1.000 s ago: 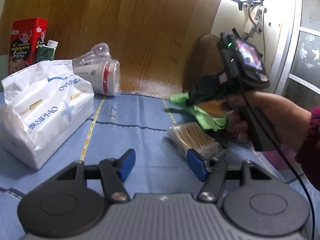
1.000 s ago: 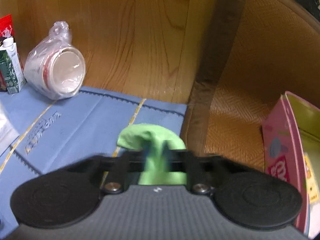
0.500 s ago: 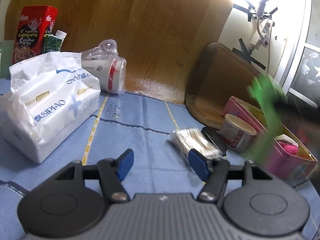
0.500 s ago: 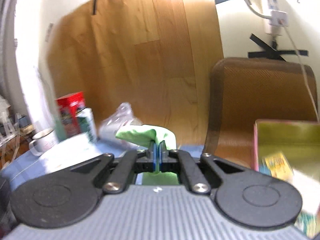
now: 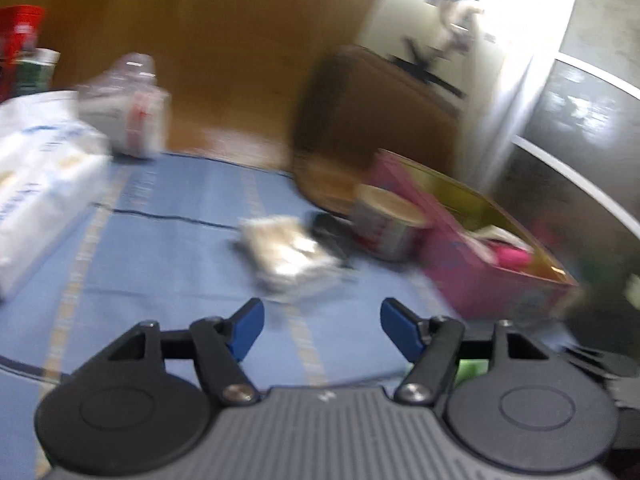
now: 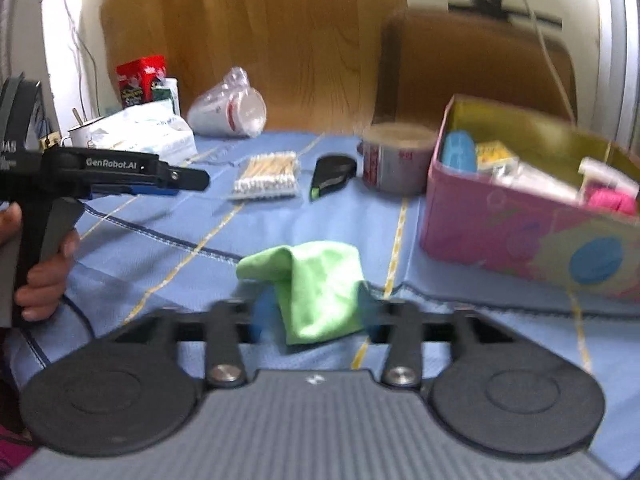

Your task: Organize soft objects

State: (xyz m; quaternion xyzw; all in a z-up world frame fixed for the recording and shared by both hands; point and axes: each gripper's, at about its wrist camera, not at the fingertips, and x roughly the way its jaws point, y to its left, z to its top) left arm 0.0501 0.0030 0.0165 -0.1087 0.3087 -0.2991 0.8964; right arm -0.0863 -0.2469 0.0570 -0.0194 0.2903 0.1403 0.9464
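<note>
From your left wrist camera, which is blurred, your left gripper [image 5: 322,326] has its blue fingers spread wide with nothing between them, hovering over the blue mat [image 5: 168,264]. Ahead of it lies a pack of cotton swabs [image 5: 286,254], and just past that a paper tub [image 5: 386,226] stands against a pink box [image 5: 472,272]. A white tissue pack [image 5: 38,196] sits at the left, with a bagged stack of cups [image 5: 128,124] behind it. A sliver of green cloth [image 5: 472,369] shows under the gripper's right linkage.

From your right wrist camera, your right gripper [image 6: 314,314] has its jaws parted on either side of the green cloth [image 6: 316,284], which sits in a loose fold on the mat [image 6: 224,236]; the fingers are blurred and you cannot tell whether they touch it. The pink box [image 6: 520,236] stands to the right, near the cloth, with small items inside. The swabs [image 6: 269,175], a black case [image 6: 332,174] and the tub [image 6: 398,158] lie farther back. Your left gripper [image 6: 188,182] shows at the left edge, held in your hand [image 6: 44,280].
</note>
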